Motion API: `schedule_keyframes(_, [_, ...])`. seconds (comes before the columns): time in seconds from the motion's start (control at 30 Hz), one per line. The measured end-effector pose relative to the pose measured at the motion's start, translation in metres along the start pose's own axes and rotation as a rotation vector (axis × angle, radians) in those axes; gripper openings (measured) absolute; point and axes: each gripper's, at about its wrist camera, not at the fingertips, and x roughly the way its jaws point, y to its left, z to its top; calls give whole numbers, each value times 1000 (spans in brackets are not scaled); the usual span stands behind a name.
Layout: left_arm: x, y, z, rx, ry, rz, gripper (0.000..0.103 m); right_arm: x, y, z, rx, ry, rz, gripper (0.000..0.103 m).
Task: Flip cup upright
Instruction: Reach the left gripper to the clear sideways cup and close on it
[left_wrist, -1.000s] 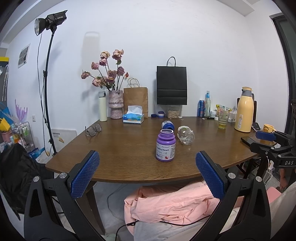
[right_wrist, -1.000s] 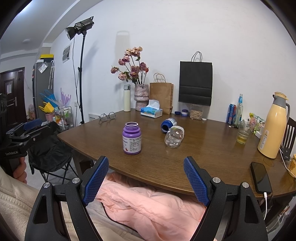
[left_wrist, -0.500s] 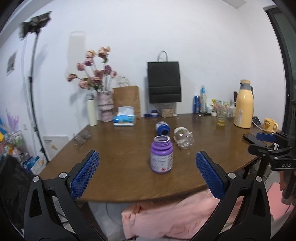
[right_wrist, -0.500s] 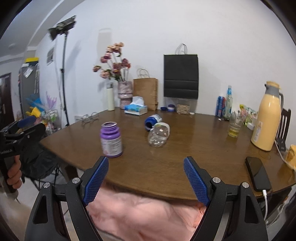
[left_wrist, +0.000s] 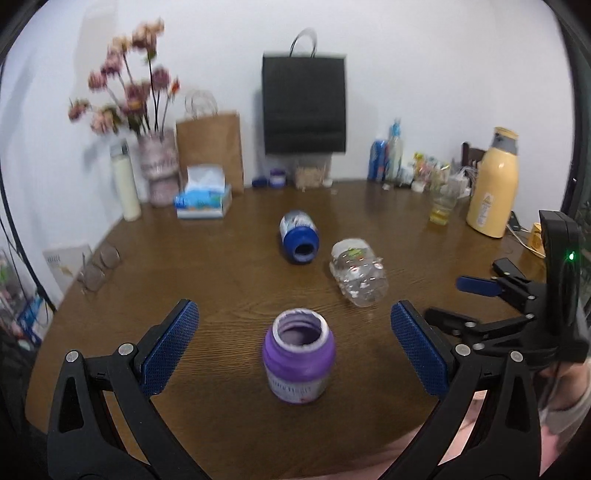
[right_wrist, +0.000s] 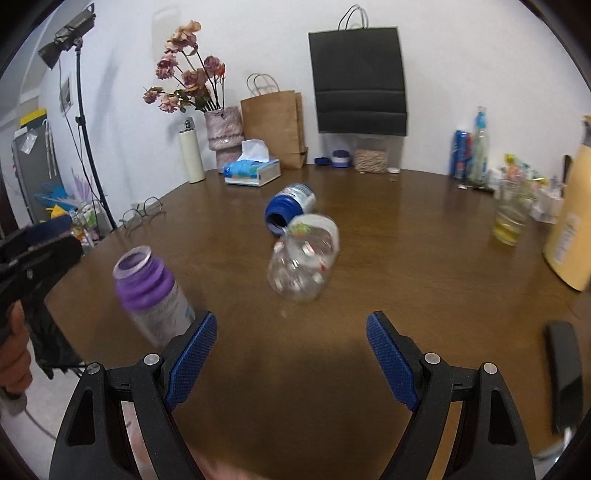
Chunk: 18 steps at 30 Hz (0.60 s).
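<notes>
A clear plastic cup (left_wrist: 357, 272) lies on its side on the brown table (left_wrist: 221, 266); it also shows in the right wrist view (right_wrist: 303, 263). A blue jar (left_wrist: 298, 237) lies on its side just behind it, also seen in the right wrist view (right_wrist: 290, 208). A purple jar (left_wrist: 298, 358) stands upright, mouth open, between my left gripper's open fingers (left_wrist: 294, 352). In the right wrist view the purple jar (right_wrist: 151, 291) is at the left. My right gripper (right_wrist: 291, 356) is open and empty, short of the clear cup.
A tissue box (left_wrist: 204, 195), flower vase (left_wrist: 159, 166), paper bags (left_wrist: 210, 147), bottles (left_wrist: 386, 160), a glass with yellow liquid (left_wrist: 441, 205) and a yellow thermos (left_wrist: 493, 184) stand along the back. Glasses (left_wrist: 98, 266) lie at left. A phone (right_wrist: 563, 369) lies at right.
Both grippers have moved forward over the table edge and tilted down. The purple jar now stands between my left fingers; the clear cup is closer to my right gripper.
</notes>
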Motion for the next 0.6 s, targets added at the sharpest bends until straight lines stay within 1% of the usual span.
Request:
schedule_keyframes(0.1, [27,8,17,-59,88,-25,103,33,-2,21,13,26,30,87])
schedule_keyframes(0.2, [42,10,29,-87,133,-33,103,60,-11,40,48,50,64,87])
schedule_keyframes(0.3, [62,1,45,-90,171,-34,103,73,-27,55,76,52,67,87])
schedule_keyframes(0.4, [83,-14,58,-92,208,-78,103,79,-51,60,114,62,44,87])
schedule_keyframes(0.43, [91,-17,60,-94,225,-80,103,79,-60,60,129,66,41,87])
schedule_keyframes(0.5, [111,-30,64,-109,292,-79,103,79,-79,59,155,64,17,87])
schedule_keyframes(0.53, [125,-38,64,-135,342,-96,103,77,-91,57,169,61,-7,87])
schedule_keyframes(0.57, [135,-42,65,-163,387,-127,103,76,-100,57,180,62,-23,87])
schedule_keyframes(0.6, [149,-49,64,-200,451,-175,103,74,-109,56,191,59,-45,87])
